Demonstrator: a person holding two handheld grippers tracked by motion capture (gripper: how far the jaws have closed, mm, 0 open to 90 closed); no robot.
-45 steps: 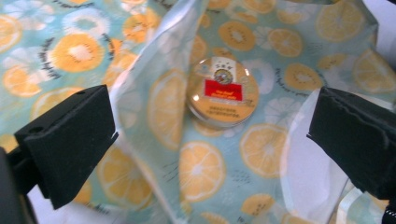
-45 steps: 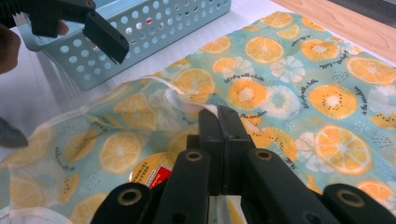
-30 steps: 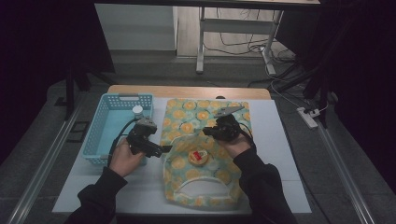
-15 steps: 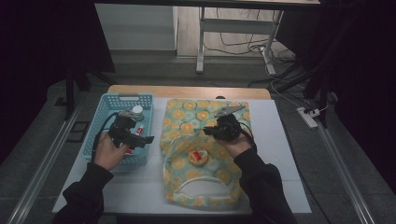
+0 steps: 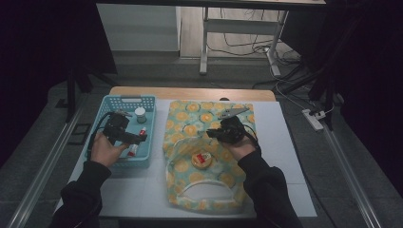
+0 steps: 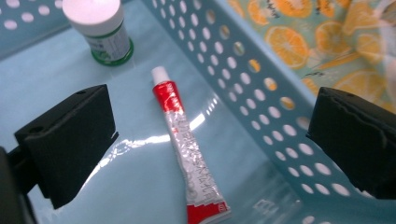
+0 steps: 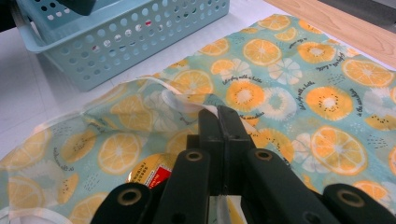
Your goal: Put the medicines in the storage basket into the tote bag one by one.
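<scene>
On the white table (image 5: 142, 183), the left tool (image 5: 135, 138) has swung from the orange-print bag (image 5: 209, 156) over the blue basket (image 5: 110, 160), jaws wide and empty, astride the red tube (image 6: 187, 149). The right tool (image 7: 219, 116) stays clamped on the bag's rim, holding it open for the tube.

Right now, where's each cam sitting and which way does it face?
High view: fixed above the person's side, looking forward and down on the table; both forearms and hands enter from the bottom.
Left gripper view: rides the left gripper, looking down into the basket at the tube; its open jaws show.
Right gripper view: rides the right gripper, shut on the bag.
Shared: basket and bag appear in all three.
</scene>
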